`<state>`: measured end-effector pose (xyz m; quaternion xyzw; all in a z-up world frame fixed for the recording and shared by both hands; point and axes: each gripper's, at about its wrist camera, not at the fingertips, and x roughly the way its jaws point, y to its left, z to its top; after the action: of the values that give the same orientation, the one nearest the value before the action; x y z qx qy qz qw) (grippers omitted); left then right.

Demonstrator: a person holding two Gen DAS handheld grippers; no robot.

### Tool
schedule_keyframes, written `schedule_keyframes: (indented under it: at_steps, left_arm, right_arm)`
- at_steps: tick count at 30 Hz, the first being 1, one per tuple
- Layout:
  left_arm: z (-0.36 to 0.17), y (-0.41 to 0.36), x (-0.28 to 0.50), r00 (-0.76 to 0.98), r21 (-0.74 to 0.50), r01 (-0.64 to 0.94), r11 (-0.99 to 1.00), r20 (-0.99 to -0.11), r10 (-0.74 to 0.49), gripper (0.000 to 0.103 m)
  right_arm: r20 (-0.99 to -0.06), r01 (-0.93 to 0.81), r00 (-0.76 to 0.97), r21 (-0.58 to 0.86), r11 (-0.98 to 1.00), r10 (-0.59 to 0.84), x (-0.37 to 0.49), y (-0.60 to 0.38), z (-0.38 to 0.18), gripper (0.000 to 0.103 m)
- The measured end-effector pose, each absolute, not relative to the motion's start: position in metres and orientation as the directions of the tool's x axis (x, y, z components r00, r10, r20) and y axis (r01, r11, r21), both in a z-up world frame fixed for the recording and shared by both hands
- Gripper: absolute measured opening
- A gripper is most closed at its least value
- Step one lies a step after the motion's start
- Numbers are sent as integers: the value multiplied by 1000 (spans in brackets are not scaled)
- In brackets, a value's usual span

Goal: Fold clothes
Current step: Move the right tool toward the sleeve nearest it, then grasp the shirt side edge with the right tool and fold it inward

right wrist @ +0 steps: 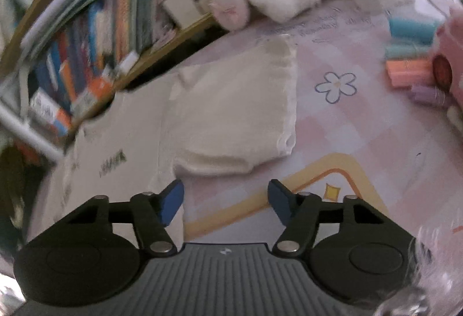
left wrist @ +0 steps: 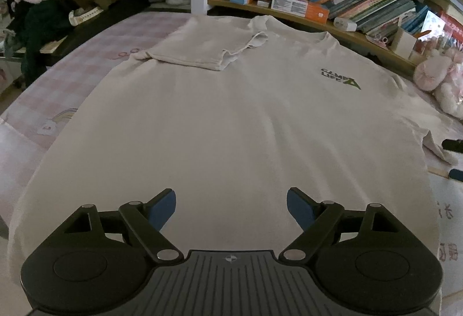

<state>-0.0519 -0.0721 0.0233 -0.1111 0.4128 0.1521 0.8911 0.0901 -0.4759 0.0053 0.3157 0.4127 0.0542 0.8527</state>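
Lying flat on the pink bed (left wrist: 86, 55) is one white t-shirt (left wrist: 231, 119), one sleeve folded in. Two tools: left tool (left wrist: 231, 207) angled down over its hem, spread wide; right tool (right wrist: 225, 201) tilted beside the other sleeve, spread, gripping nothing.

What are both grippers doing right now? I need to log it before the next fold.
Left gripper: open, empty, over the T-shirt.
Right gripper: open, holding nothing, near the unfolded sleeve.
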Motion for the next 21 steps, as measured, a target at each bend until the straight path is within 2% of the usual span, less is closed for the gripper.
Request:
schedule_keyframes:
  at_steps: [5,10,13,14,15,21]
  left_arm:
    - [23,-69,-51,601,-63,-364,929,-778,183,86]
    - [22,-68,-49,605,-68,-345,936,-779,167,86]
    - [21,-67,-48,604,-73,-339,938,-781,158,86]
    - [20,-67,-48,603,-75,-339,938,-783,155,86]
    - [20,-66,-47,602,-78,-339,938,-784,152,86]
    - [16,-57,-51,600,-98,-354,930,-787,145,86]
  right_arm:
    - [-659,349,650,701,622,379,110,-500,-4,44]
    - [-691,457,637,695,556,341,122,-508,-2,40]
    - [-727,480,622,647,592,290,127,-503,0,23]
    - [-739,490,615,631,601,275,128,-502,0,13]
    - [-746,499,611,622,604,263,128,-502,-1,10]
    - [-751,489,631,582,650,197,129,-493,6,8]
